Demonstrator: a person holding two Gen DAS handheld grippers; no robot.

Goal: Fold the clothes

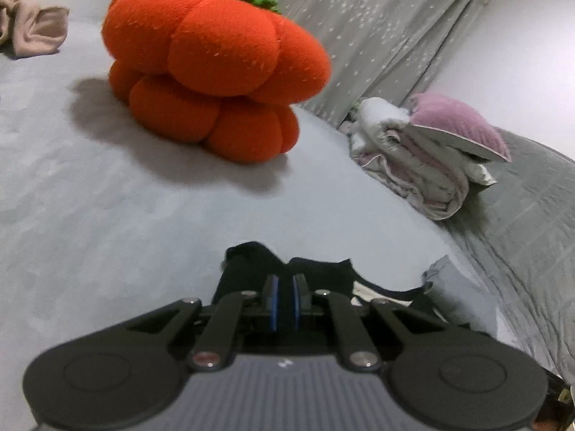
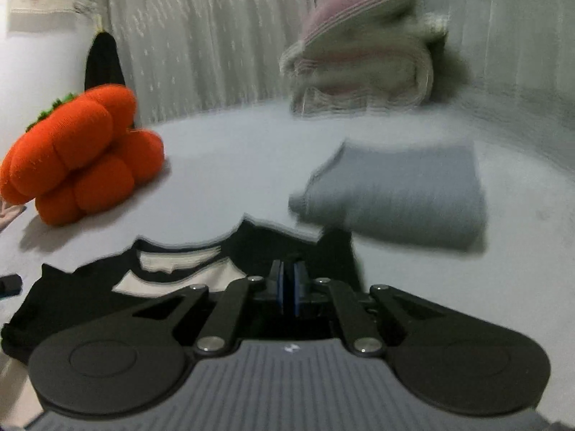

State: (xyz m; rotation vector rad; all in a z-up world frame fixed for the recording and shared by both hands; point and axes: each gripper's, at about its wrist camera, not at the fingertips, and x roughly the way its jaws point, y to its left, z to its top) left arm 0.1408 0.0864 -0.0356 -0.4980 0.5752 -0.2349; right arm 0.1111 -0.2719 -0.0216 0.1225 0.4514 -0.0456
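A black garment (image 1: pixel 251 265) with a white print (image 2: pixel 179 276) lies crumpled on the pale grey bed (image 1: pixel 107 197). My left gripper (image 1: pixel 285 283) is shut, and black cloth bunches up around and between its blue pads. In the right wrist view the black garment (image 2: pixel 72 298) spreads to the left under my right gripper (image 2: pixel 288 273). Its pads are pressed together at the garment's right edge, with cloth seemingly pinched between them. That view is blurred. A folded grey garment (image 2: pixel 402 194) lies just beyond the black one, and its corner (image 1: pixel 445 280) shows at the right in the left wrist view.
An orange pumpkin cushion (image 1: pixel 215 72) (image 2: pixel 82 158) stands on the bed beyond the garment. A pile of folded bedding with a pink pillow (image 1: pixel 424 158) (image 2: pixel 359 64) sits by the grey curtain (image 1: pixel 377 28). A beige cloth (image 1: pixel 32 28) lies at the far left.
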